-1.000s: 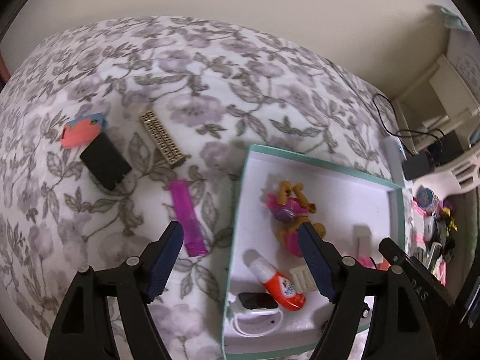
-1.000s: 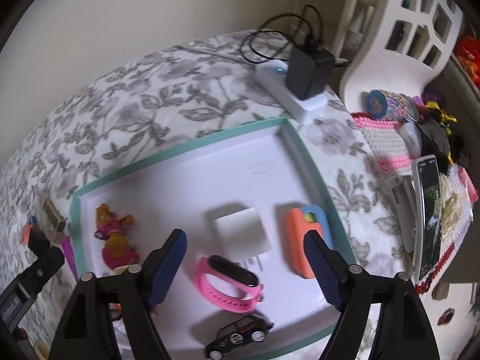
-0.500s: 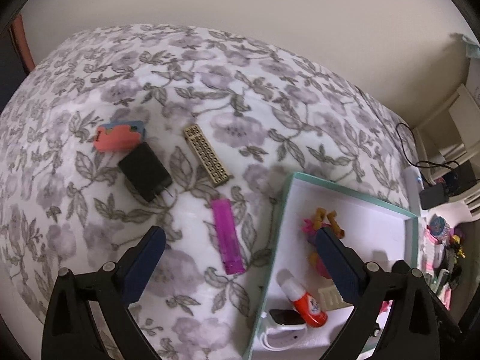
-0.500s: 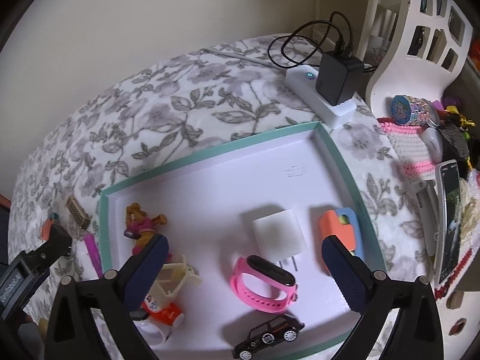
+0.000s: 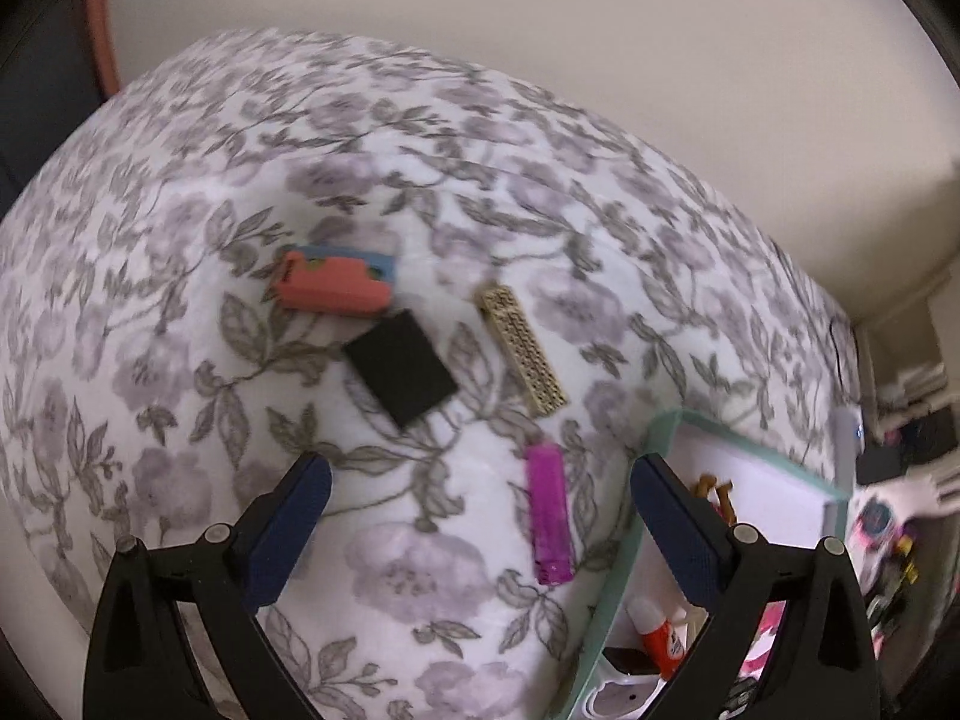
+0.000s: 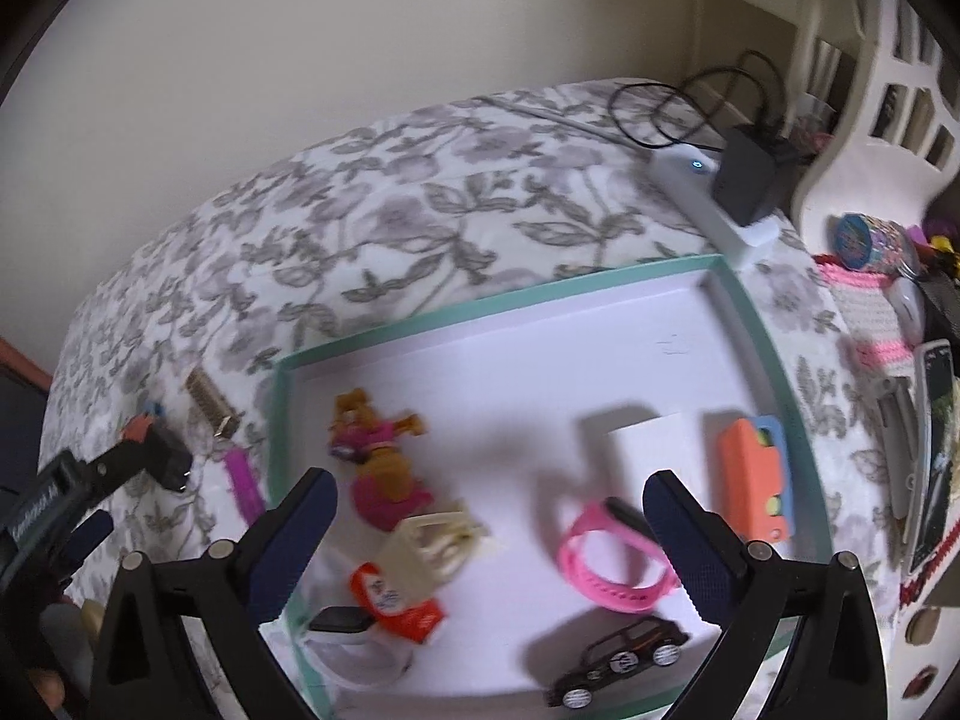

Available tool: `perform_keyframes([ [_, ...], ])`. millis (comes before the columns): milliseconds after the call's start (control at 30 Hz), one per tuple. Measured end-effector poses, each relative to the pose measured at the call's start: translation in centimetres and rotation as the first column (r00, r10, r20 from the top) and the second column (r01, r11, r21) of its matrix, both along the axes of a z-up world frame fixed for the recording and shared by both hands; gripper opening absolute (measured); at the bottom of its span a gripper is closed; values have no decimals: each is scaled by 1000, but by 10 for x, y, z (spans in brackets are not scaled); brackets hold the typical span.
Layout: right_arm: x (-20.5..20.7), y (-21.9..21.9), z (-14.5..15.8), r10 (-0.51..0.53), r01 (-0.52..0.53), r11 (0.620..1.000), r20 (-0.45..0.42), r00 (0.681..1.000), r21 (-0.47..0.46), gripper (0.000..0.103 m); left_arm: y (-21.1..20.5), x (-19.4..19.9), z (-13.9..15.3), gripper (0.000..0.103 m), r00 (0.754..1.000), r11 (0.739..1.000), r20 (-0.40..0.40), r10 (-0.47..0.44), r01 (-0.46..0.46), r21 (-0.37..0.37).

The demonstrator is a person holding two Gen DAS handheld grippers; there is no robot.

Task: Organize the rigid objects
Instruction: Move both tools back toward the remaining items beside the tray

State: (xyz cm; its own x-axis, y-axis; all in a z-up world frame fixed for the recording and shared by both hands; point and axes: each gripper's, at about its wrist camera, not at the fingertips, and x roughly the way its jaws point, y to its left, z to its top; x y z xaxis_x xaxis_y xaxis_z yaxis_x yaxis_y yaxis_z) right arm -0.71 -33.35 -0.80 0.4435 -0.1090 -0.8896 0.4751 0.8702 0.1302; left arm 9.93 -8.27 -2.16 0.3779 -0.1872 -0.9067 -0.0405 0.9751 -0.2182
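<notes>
On the floral bedspread in the left wrist view lie a coral and blue case (image 5: 333,285), a black charger block (image 5: 401,375), a gold perforated bar (image 5: 521,351) and a magenta lighter (image 5: 549,513). My left gripper (image 5: 480,471) hangs open above the cloth, nothing between its fingers, the lighter just right of centre. The teal-rimmed white tray (image 6: 498,312) holds a toy dog (image 6: 375,450), a glue bottle (image 6: 396,597), a pink band (image 6: 606,564), a white cube (image 6: 654,444), an orange case (image 6: 753,474) and a black toy car (image 6: 618,657). My right gripper (image 6: 489,483) stands open and empty over the tray.
A white power strip with a black adapter (image 6: 720,198) and looped cable lies behind the tray. A white openwork chair (image 6: 870,90) and a cluttered shelf with a phone (image 6: 933,438) stand at the right. The wall runs behind the bed.
Both grippers opened wider. The left one swung away from the tray toward the loose items on the bedspread. The right one drew back, showing more of the tray.
</notes>
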Motion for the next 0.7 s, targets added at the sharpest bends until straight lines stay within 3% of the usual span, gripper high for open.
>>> perform_keyframes([
  [233,12,27,6,68,-68,998,23,997,14,103,35,5,4,100,997,997,15,76,-76,-6],
  [400,18,43,9,91,-91,996,35,995,18,103,50,10,10,100,995,996,48,87,-88,23],
  [700,36,66,6,130,-130,991,33,991,6,103,72,25,12,100,994,995,52,100,-100,8],
])
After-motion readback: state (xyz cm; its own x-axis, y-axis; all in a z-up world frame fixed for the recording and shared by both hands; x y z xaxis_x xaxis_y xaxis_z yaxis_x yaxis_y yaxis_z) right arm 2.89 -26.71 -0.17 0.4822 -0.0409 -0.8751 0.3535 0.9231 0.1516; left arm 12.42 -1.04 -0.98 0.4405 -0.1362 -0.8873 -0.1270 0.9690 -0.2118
